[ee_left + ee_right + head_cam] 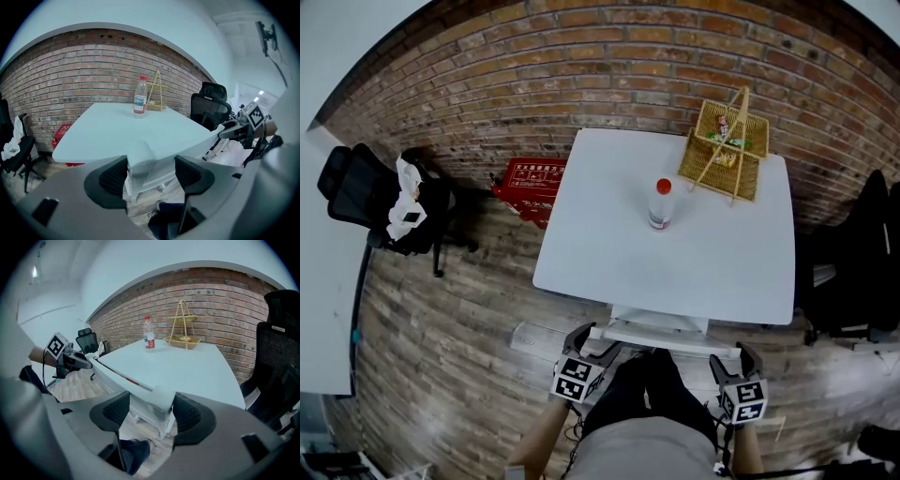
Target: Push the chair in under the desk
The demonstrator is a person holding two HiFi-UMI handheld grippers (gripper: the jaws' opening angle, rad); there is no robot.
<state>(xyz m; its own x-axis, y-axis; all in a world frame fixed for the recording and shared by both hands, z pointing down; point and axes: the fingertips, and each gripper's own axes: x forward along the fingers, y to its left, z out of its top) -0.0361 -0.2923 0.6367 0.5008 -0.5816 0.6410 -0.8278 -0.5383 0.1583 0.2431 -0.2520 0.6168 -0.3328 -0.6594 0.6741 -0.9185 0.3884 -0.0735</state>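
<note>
Chair [657,329] clamped by left claw [151,174], right claw [151,412].

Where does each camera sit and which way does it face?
Head view: on the person's head, looking steeply down at the desk and chair; shows legs, left gripper, right gripper.
Left gripper view: on the left gripper, facing over the chair's corner toward bottle and brick wall; shows its jaws, the right gripper.
Right gripper view: on the right gripper, facing likewise from the other corner; shows its jaws, the left gripper.
Shared by both gripper views: bottle, basket, desk.
</note>
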